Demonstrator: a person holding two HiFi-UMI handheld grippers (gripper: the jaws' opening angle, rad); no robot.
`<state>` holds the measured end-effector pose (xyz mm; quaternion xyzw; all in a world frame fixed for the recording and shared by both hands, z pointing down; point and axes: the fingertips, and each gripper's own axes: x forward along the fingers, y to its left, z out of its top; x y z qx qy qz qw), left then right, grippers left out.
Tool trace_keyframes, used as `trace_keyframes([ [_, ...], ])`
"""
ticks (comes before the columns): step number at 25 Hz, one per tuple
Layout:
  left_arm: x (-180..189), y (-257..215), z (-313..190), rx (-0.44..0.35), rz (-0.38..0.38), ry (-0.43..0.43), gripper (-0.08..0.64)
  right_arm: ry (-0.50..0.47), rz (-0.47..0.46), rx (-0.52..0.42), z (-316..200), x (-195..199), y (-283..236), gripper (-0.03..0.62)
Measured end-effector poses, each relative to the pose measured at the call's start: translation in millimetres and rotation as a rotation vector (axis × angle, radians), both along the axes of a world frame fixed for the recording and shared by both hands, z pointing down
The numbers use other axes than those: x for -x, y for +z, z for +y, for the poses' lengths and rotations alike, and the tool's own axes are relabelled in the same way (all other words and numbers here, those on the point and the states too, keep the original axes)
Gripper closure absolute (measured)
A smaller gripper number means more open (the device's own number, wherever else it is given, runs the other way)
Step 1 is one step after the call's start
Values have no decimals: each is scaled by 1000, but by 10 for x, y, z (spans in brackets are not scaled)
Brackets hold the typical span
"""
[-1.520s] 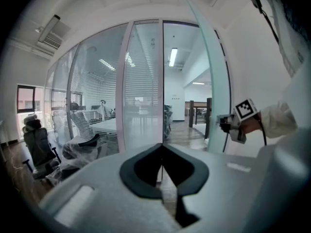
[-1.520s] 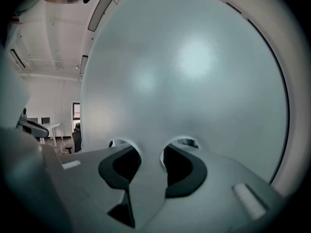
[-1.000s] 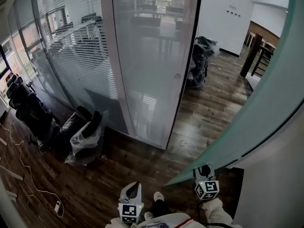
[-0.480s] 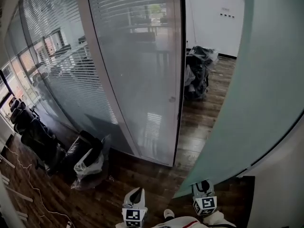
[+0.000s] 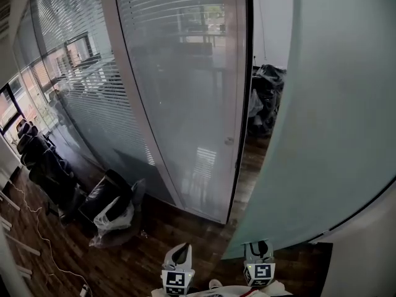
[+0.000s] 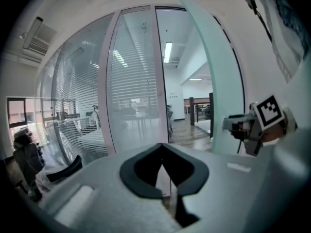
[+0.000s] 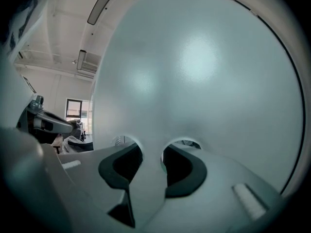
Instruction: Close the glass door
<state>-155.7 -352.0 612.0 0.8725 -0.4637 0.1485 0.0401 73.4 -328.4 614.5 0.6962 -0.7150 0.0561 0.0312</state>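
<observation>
The frosted glass door point(image 5: 328, 104) is the largest thing. It stands ajar on the right of the head view, a narrow gap apart from the fixed glass partition point(image 5: 179, 91) with its slatted blinds. In the right gripper view the door point(image 7: 194, 72) fills almost the whole picture. The left gripper view shows only a tall strip of it point(image 6: 221, 81) and looks through the gap to a lit room beyond. Only the head view shows the dark wood floor point(image 5: 154, 246), the row of black chairs point(image 5: 40, 166) at the left, one plastic-wrapped chair point(image 5: 114, 209) and one wrapped bundle point(image 5: 266, 98) behind the gap. There is one swinging door and two grippers. The right gripper point(image 5: 259, 247) is at the foot of the door's face. In its own view its jaws point(image 7: 152, 152) stand apart, released, with their tips right up against the glass and nothing clamped between them. The left gripper point(image 5: 180, 250) is off the door, over the floor. Its own view point(image 6: 161, 147) shows the tips clenched together on nothing. Each gripper carries one marker cube point(image 5: 176, 281).
</observation>
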Motion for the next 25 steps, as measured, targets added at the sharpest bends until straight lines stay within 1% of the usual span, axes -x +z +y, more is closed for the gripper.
trace_keyframes([
  [5,9,68,-108,15,-17,-7,558,10,-8,14,-188,-29,1,459],
  [8,-15,91,-230,9,-16,3,558,18,-11,13,-301,-45,-7,459],
  [10,-57,90,-325,20,-13,18,558,26,-11,18,-367,-50,-4,459],
  [17,-280,114,-784,33,14,119,558,53,-11,12,-538,-119,50,459],
  [22,-358,37,-1212,29,28,184,558,79,-7,16,-687,-180,-67,459],
  [25,-429,78,-1390,36,34,240,558,99,-4,13,-738,-213,-20,459],
])
